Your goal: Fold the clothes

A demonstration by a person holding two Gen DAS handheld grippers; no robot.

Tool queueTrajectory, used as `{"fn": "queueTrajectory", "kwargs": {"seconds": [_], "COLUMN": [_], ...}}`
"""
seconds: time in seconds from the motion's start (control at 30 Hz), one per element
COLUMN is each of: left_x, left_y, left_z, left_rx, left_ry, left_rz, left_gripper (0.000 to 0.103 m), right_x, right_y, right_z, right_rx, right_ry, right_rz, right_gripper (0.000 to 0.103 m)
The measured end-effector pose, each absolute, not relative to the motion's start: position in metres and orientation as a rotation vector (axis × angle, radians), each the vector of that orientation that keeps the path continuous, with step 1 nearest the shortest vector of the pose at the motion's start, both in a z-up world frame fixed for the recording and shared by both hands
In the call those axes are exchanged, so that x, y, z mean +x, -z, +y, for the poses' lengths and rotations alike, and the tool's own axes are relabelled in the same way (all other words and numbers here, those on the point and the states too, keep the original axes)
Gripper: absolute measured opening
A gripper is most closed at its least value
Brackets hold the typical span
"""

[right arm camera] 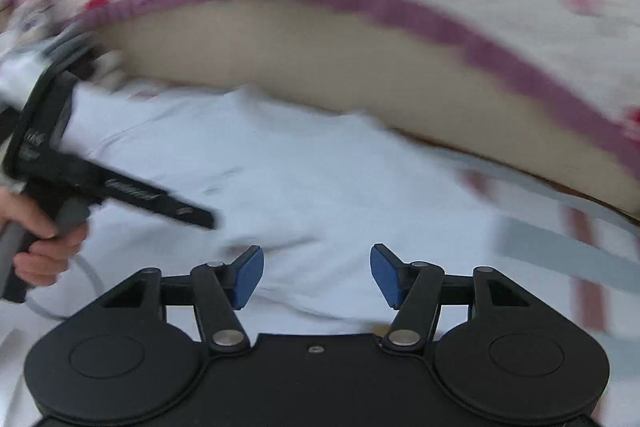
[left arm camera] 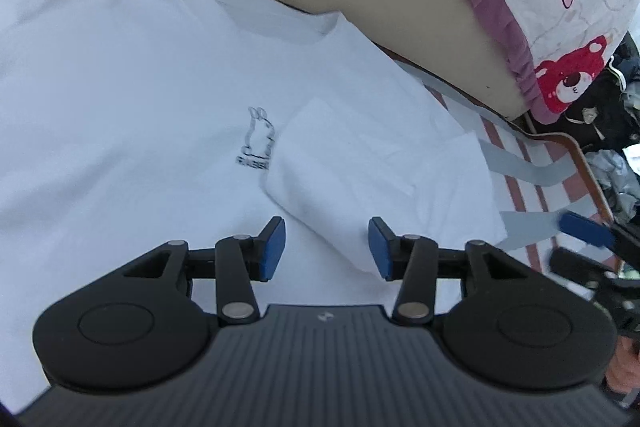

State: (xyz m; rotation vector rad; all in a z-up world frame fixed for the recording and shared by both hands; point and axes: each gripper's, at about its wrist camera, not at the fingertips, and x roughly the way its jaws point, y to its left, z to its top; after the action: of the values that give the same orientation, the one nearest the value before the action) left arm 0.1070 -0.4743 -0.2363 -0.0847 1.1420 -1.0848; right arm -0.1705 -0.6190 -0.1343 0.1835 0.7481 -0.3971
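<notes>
White T-shirt [left arm camera: 120, 99] lies flat on the striped sheet [left arm camera: 532, 195], one sleeve [left arm camera: 340, 163] folded inward. Left gripper [left arm camera: 327, 243] and right gripper [right arm camera: 316, 277] hover, fingers wide, empty. A shallow pinch could let the fold slip.

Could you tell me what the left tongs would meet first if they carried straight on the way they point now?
Most likely the folded-over sleeve of the white cotton T-shirt, which lies directly ahead of the open left tongs; depth is hard to judge.

You see dark lettering under the rabbit drawing [left arm camera: 259, 137] on the white T-shirt [left arm camera: 120, 99], perhaps a word, too blurred to read.
</notes>
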Motion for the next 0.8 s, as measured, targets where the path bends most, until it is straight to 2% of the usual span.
{"fn": "queueTrajectory", "kwargs": {"seconds": [0.07,0.13,0.2,0.23,0.3,0.33,0.37,0.47,0.6,0.7,0.8], "left_x": [0.102,0.097,0.092,0.089,0.084,0.083,0.083,0.087,0.096,0.1,0.099], "left_y": [0.241,0.245,0.249,0.251,0.256,0.255,0.252,0.233,0.18,0.169,0.171], "left_z": [-0.48,-0.485,-0.491,-0.494,-0.499,-0.502,-0.504,-0.497,-0.47,-0.465,-0.454], "left_rx": [-0.091,-0.098,-0.105,-0.108,-0.115,-0.102,-0.076,-0.075,-0.041,0.095,0.192], "left_ry": [1.111,1.137,1.163,1.176,1.201,1.195,1.199,1.186,1.112,1.013,0.946], "left_rz": [1.147,1.152,1.157,1.159,1.163,1.134,1.104,0.984,0.694,0.613,0.62], "left_gripper": [0.046,0.051,0.068,0.069,0.062,0.046,0.008,0.007,0.007,0.007,0.007], "right_x": [-0.183,-0.187,-0.183,-0.179,-0.169,-0.166,-0.166,-0.165,-0.16,-0.152,-0.149], "right_y": [0.136,0.14,0.15,0.155,0.166,0.171,0.175,0.189,0.206,0.219,0.225], "right_z": [-0.621,-0.622,-0.624,-0.628,-0.635,-0.638,-0.64,-0.639,-0.64,-0.649,-0.66], "right_rx": [0.203,0.201,0.181,0.179,0.195,0.201,0.205,0.205,0.213,0.177,0.213], "right_ry": [0.435,0.479,0.536,0.559,0.566,0.56,0.551,0.549,0.583,0.603,0.634], "right_rz": [0.696,0.648,0.632,0.645,0.694,0.712,0.723,0.787,0.849,0.898,0.859], "right_gripper": [0.07,0.076,0.081,0.081,0.081,0.081,0.081,0.081,0.081,0.08,0.08]}}
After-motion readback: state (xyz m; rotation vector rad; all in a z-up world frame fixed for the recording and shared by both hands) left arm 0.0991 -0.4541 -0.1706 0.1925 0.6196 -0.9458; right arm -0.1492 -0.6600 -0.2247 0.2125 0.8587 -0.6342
